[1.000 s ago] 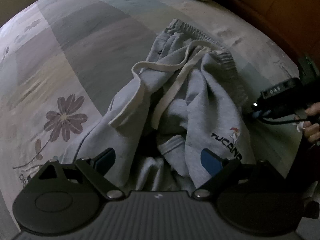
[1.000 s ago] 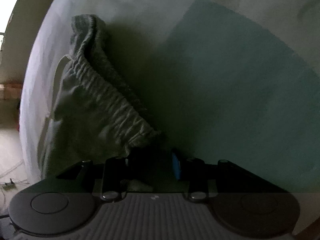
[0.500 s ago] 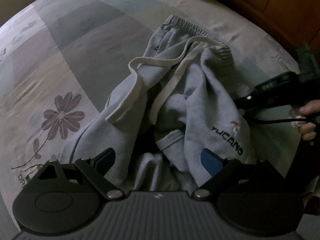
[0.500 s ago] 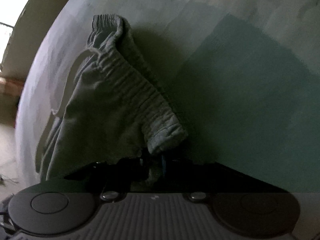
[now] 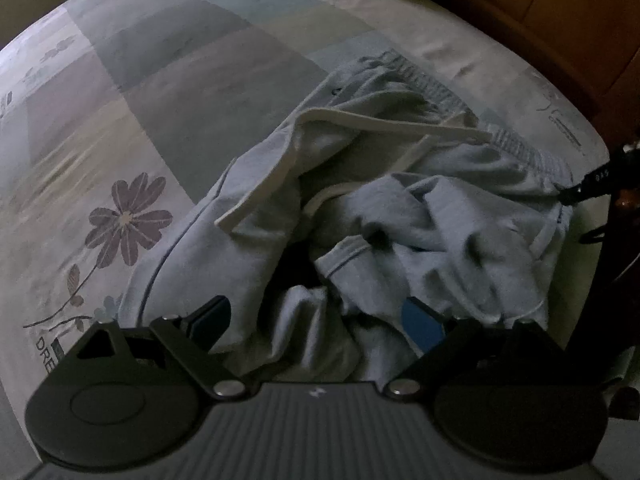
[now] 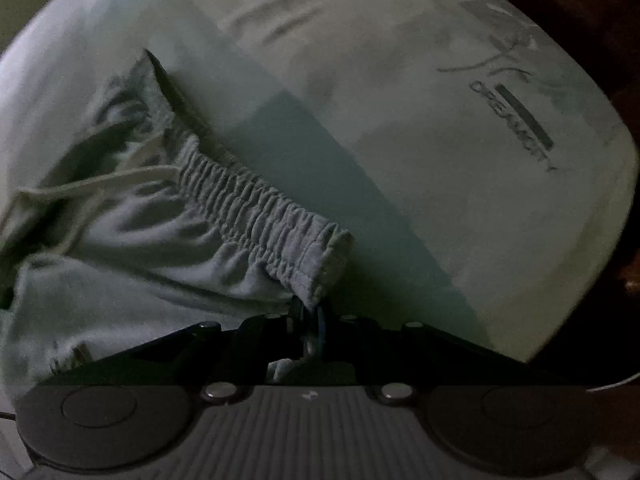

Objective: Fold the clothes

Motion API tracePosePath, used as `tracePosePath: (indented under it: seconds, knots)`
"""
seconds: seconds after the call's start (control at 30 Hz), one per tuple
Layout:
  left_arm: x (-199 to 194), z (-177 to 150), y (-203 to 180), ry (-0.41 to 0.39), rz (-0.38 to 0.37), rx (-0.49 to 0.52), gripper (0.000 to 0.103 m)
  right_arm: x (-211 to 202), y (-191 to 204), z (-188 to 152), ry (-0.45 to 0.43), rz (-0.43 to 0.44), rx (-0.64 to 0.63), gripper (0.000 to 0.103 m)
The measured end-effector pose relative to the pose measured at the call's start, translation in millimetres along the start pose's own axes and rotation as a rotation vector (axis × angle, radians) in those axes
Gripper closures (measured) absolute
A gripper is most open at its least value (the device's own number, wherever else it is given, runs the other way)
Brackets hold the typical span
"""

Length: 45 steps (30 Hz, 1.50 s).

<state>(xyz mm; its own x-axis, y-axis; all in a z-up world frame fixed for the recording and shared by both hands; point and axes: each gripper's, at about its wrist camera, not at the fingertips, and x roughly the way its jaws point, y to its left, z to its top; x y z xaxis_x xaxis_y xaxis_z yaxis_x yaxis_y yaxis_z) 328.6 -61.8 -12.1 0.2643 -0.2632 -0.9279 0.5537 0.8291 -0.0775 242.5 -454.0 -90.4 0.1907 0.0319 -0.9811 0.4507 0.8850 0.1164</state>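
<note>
I have the right gripper (image 6: 310, 322) pinched shut on the end of the elastic waistband (image 6: 256, 204) of the grey sweatpants (image 5: 400, 208), which lie bunched on the bed (image 5: 180, 60). To do this well, I judge I should draw the waistband taut along the bed and spread the crumpled legs flat before any fold. The left gripper (image 5: 316, 320) hovers with jaws spread wide over the heap's near edge, gripping nothing; the drawstring (image 5: 384, 122) loops beyond it, toward the waistband.
</note>
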Motion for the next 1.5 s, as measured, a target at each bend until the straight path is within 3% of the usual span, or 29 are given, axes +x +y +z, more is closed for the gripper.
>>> tracePosePath:
  seconds: [0.13, 0.33, 0.5, 0.6, 0.67, 0.87, 1.03, 1.23, 1.37, 1.5]
  knots:
    - [-3.6, -4.6, 5.5, -0.006, 0.016, -0.009, 0.011, -1.4, 1.5, 5.7, 0.031, -0.036, 0.031, 0.088]
    - [-7.1, -11.9, 15.9, -0.014, 0.033, -0.037, 0.011, -42.7, 25.5, 15.7, -0.125, -0.007, -0.046, 0.077]
    - [-8.0, -12.6, 18.1, -0.023, 0.043, -0.049, 0.011, -33.2, 62.6, 80.4, -0.223, 0.052, -0.184, 0.07]
    - [-7.0, -13.5, 19.3, -0.021, 0.056, -0.061, 0.011, -31.2, 77.9, 107.4, -0.249, 0.002, -0.236, 0.067]
    - [-5.3, -14.5, 20.8, -0.02, 0.058, -0.079, 0.011, -34.6, 75.7, 116.5, -0.257, 0.013, -0.235, 0.067]
    - [2.1, -16.8, 22.3, -0.011, 0.082, -0.12, 0.011, -18.4, 116.4, 103.8, -0.18, 0.189, -0.366, 0.064]
    - [7.5, -21.4, 25.5, -0.003, 0.124, -0.167, 0.011, -4.0, 152.2, 91.8, -0.11, 0.341, -0.478, 0.049]
    - [11.7, -34.9, 31.3, -0.003, 0.195, -0.24, 0.011, -6.2, 192.7, 60.0, -0.077, 0.399, -0.621, 0.036]
    - [14.0, -48.6, 37.0, 0.005, 0.25, -0.293, 0.011, -8.2, 219.6, 38.2, -0.056, 0.434, -0.716, 0.035]
    - [18.3, -65.8, 44.3, 0.019, 0.241, -0.354, 0.011, -10.2, 246.5, 16.5, -0.035, 0.469, -0.812, 0.035]
